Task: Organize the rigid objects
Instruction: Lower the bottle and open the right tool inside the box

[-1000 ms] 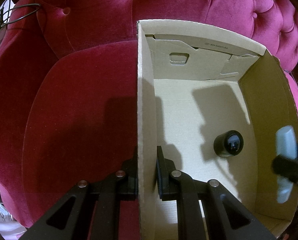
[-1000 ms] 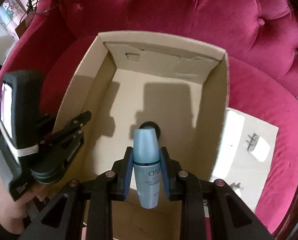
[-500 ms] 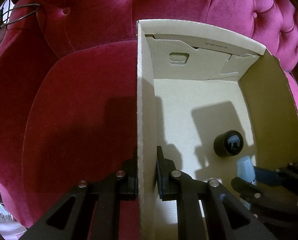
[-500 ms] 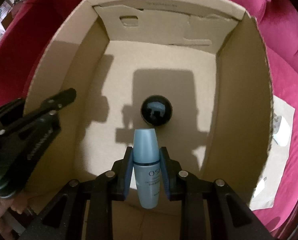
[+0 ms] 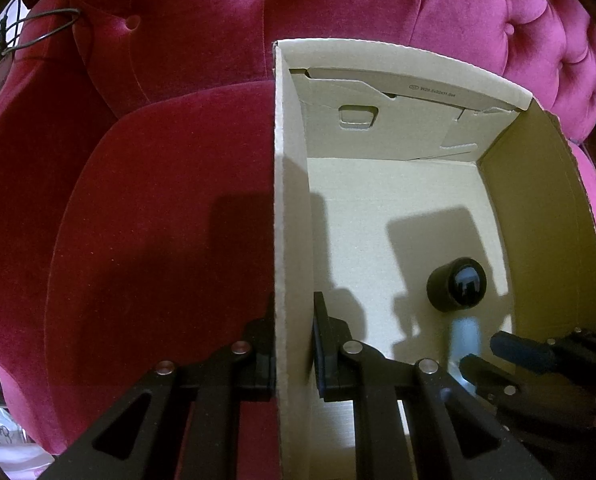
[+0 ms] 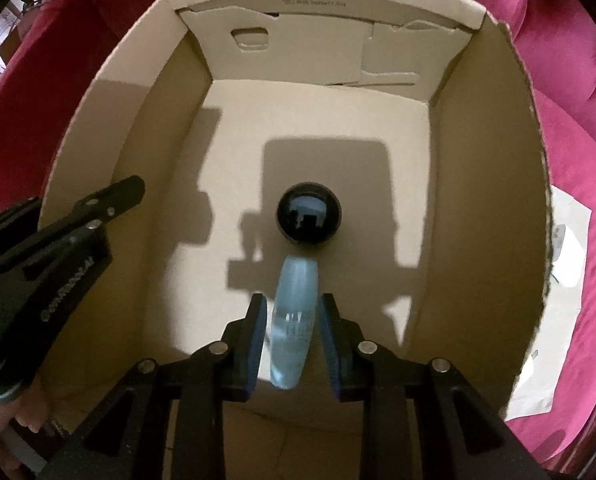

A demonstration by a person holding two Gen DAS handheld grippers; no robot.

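Two hand-held grippers work at one open cardboard box (image 6: pixel 494 184) that sits on a crimson velvet sofa (image 5: pixel 145 216). The left hand-held gripper (image 5: pixel 293 344) is clamped on the box's left wall (image 5: pixel 291 208) — one finger outside against the velvet side, the other inside the box, the cardboard pinched between them.

The right hand-held gripper (image 6: pixel 293 320) points steeply down into the box, and a pale blue bottle (image 6: pixel 295 312) stands between its blue pads (image 6: pixel 257 336). A sliver of space shows on each side of the bottle, more on the right, so the pads do not appear to press it; the bottle is blurred, and its label cannot be read. Its rounded end reaches toward the box floor, just short of a black round-topped jar (image 6: pixel 309 214) that stands alone near the middle of the floor.

From the left wrist view the same bottle (image 5: pixel 464 334) shows just beside the jar (image 5: pixel 456 284), with the right hand-held gripper (image 5: pixel 494 354) coming in from the lower right.

A white paper sheet (image 6: pixel 570 256) lies on the sofa cushion to the right of the box.
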